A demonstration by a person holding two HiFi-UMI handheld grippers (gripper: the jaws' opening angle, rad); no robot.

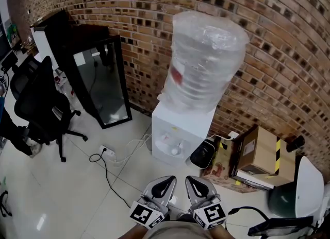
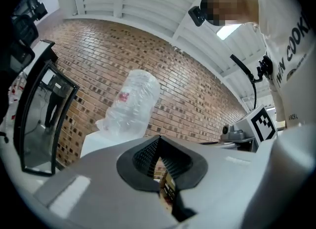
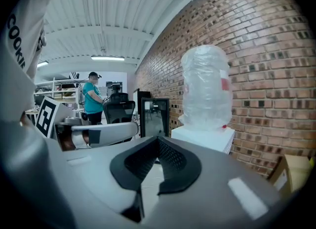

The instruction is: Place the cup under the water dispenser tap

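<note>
Left hand-held gripper (image 1: 166, 183), right hand-held gripper (image 1: 194, 183): jaws together; water dispenser (image 1: 185, 127) ahead, apart
</note>
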